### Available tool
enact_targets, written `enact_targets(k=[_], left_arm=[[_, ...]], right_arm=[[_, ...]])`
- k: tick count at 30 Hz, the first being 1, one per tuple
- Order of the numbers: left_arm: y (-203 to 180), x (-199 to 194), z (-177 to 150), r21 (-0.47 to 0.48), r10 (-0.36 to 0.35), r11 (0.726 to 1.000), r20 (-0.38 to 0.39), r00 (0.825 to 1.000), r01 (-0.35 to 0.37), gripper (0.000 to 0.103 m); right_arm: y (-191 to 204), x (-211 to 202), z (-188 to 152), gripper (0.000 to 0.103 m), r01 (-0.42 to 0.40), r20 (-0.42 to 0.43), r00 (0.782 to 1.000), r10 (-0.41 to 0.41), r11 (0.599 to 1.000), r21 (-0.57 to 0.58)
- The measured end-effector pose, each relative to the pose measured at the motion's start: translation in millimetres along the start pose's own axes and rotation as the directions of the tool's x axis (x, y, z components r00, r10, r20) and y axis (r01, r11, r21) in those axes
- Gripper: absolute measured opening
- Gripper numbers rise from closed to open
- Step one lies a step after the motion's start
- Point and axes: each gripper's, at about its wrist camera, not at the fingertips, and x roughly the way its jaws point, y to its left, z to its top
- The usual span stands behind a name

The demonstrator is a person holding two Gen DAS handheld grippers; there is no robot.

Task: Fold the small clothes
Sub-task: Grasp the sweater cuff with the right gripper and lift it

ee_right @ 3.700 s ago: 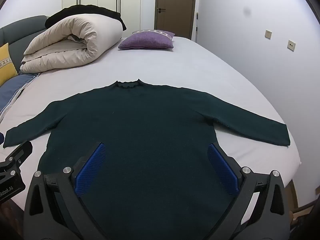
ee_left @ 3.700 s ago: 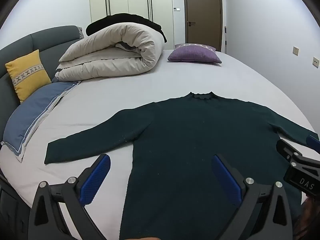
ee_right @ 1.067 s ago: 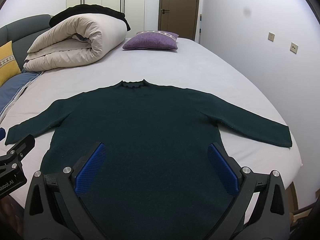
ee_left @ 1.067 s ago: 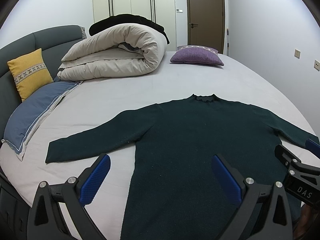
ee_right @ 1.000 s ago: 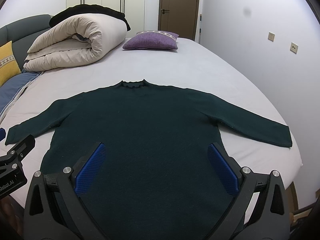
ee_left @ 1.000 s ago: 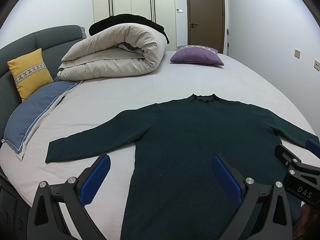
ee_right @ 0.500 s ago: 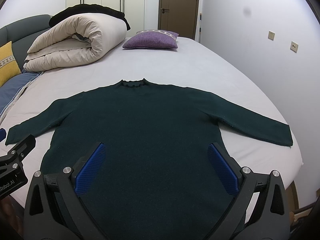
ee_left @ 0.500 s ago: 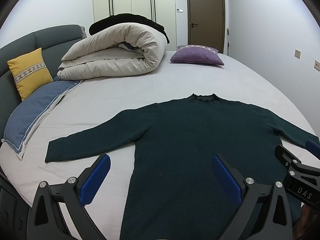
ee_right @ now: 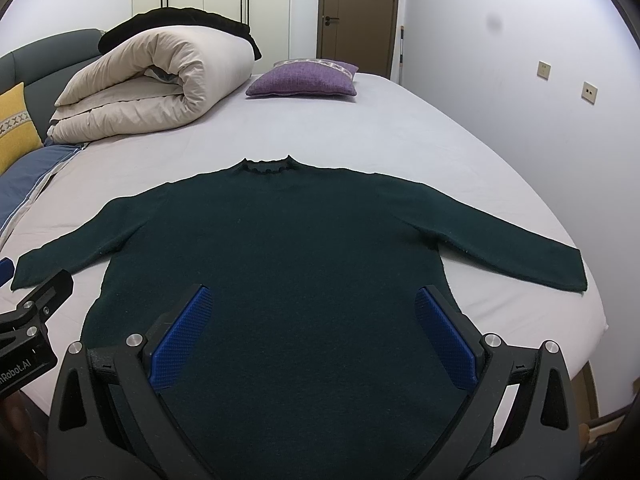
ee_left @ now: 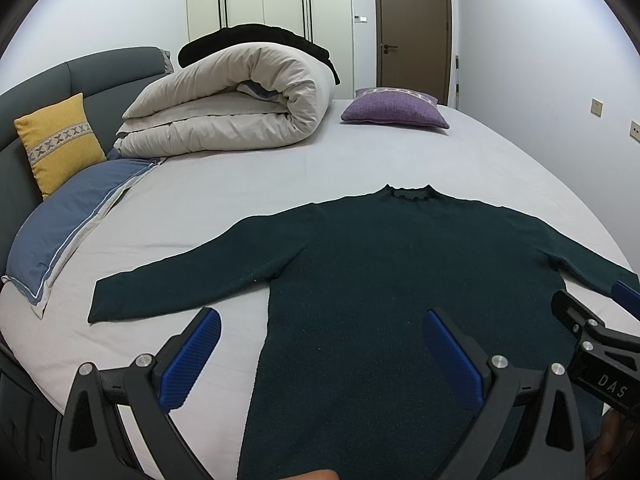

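Sweater (ee_left: 380, 272) flat, collar at 12 o'clock; left hand-held gripper (ee_left: 320, 356) nearer left sleeve (ee_left: 180, 276); right hand-held gripper (ee_right: 312, 332) likewise agape, empty.

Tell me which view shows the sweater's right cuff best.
The right wrist view: the right cuff lies in full sight on the sheet, flat and unfolded. In the left wrist view that end of the sweater is hidden behind the right gripper.

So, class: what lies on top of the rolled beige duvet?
A black fabric item sits on the duvet; its far side is hidden, so what it is cannot be told.
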Motion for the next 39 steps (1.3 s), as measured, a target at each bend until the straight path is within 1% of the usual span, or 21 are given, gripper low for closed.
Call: enact_targets(k=[3, 5, 9, 11, 13, 14, 15, 17, 20, 21, 25, 26, 27, 28, 29, 31, 32, 33, 35, 36, 39], left_arm=[[0.3, 5.0, -2.6, -0.013, -0.008, 1.0, -0.019, 1.0, 0.008, 0.103], [0.9, 10.1, -4.5, -0.034, -0.029, 0.999, -0.033, 0.999, 0.028, 0.103], [1.4, 25.4, -5.8, -0.069, -0.05, 0.997, -0.065, 0.997, 0.046, 0.103], [0.3, 32.8, -6.2, -0.08, -0.062, 0.995, -0.061, 0.996, 0.057, 0.103], [1.4, 43.1, -6.2, -0.11, -0.104, 0.989, -0.082, 0.991, 0.095, 0.103], [3.2, 47.8, -5.5, -0.133, -0.13, 0.984, -0.091, 0.987, 0.117, 0.103], [4.2, 53.9, -5.2, -0.164, -0.157, 0.977, -0.102, 0.982, 0.139, 0.103], [2.9, 62.7, -3.8, -0.186, -0.169, 0.972, -0.112, 0.979, 0.146, 0.103], [-5.6, 71.6, -2.7, -0.174, -0.144, 0.976, -0.078, 0.986, 0.129, 0.103], [-9.8, 75.6, -0.8, -0.158, -0.139, 0.979, -0.064, 0.988, 0.127, 0.103], [-24.9, 93.3, 4.7, -0.146, -0.201, 0.972, -0.102, 0.974, 0.185, 0.103], [-27.9, 98.6, 5.4, -0.156, -0.213, 0.969, -0.137, 0.967, 0.191, 0.103], [-30.1, 106.9, 6.0, -0.175, -0.244, 0.962, -0.188, 0.951, 0.212, 0.103], [-29.5, 112.6, 7.1, -0.193, -0.269, 0.954, -0.213, 0.939, 0.229, 0.103], [-28.9, 118.1, 6.8, -0.216, -0.295, 0.945, -0.23, 0.927, 0.247, 0.103], [-24.4, 124.6, 7.8, -0.255, -0.32, 0.931, -0.226, 0.92, 0.261, 0.103], [-22.8, 126.4, 8.5, -0.267, -0.333, 0.925, -0.221, 0.917, 0.271, 0.103], [-19.4, 130.4, 10.2, -0.295, -0.369, 0.907, -0.211, 0.905, 0.3, 0.103], [-14.9, 136.0, 11.8, -0.346, -0.436, 0.868, -0.191, 0.879, 0.355, 0.103], [-12.4, 137.7, 13.6, -0.367, -0.463, 0.85, -0.18, 0.868, 0.377, 0.103], [-4.9, 139.1, 20.3, -0.406, -0.504, 0.814, -0.136, 0.853, 0.416, 0.102]], right_arm=[[-9.8, 4.5, -0.9, 0.103, -0.039, -0.007, 0.999, 0.04, 0.999, 0.032], [-32.2, 10.3, 0.3, 0.103, -0.075, -0.01, 0.997, 0.076, 0.992, 0.097], [-122.9, 29.9, 0.0, 0.103, -0.11, -0.004, 0.993, 0.118, 0.934, 0.341], [-189.3, 41.9, -8.0, 0.103, -0.09, 0.009, 0.995, 0.098, 0.867, 0.491], [-260.6, 54.1, -25.1, 0.102, -0.048, 0.0, 0.998, 0.064, 0.759, 0.65], [-297.4, 58.5, -37.1, 0.098, -0.027, -0.001, 0.999, 0.041, 0.689, 0.724], [-330.9, 62.0, -50.0, 0.097, -0.005, -0.007, 1.0, 0.016, 0.627, 0.779], [-383.8, 65.9, -75.3, 0.09, 0.049, -0.038, 0.999, -0.032, 0.53, 0.847], [-430.7, 71.0, -105.8, 0.086, 0.073, -0.057, 0.997, -0.052, 0.428, 0.901], [-437.7, 73.6, -110.4, 0.084, 0.063, -0.048, 0.998, -0.047, 0.42, 0.905], [-450.2, 88.6, -110.2, 0.079, -0.014, 0.029, 0.999, -0.028, 0.439, 0.898], [-451.8, 93.9, -108.6, 0.072, -0.023, 0.038, 0.999, -0.025, 0.443, 0.896], [-450.8, 95.9, -113.1, 0.067, -0.027, 0.043, 0.999, -0.026, 0.449, 0.893], [-453.3, 98.9, -111.8, 0.052, -0.029, 0.044, 0.999, -0.023, 0.452, 0.892], [-453.7, 104.3, -111.3, 0.032, -0.021, 0.03, 0.999, -0.013, 0.455, 0.89], [-459.5, 107.4, -107.5, 0.013, 0.006, -0.002, 1.0, -0.009, 0.456, 0.89], [-457.2, 105.5, -102.3, 0.008, 0.006, -0.002, 1.0, -0.01, 0.473, 0.881], [-456.8, 102.6, -94.8, 0.008, 0.002, 0.004, 1.0, -0.012, 0.495, 0.869], [-429.5, 91.5, -68.0, 0.008, -0.02, 0.029, 1.0, -0.006, 0.589, 0.808], [-417.6, 87.4, -54.2, 0.008, -0.046, 0.05, 0.999, 0.011, 0.625, 0.78], [-352.7, 75.2, 0.1, 0.007, -0.177, 0.129, 0.984, 0.121, 0.721, 0.67]])
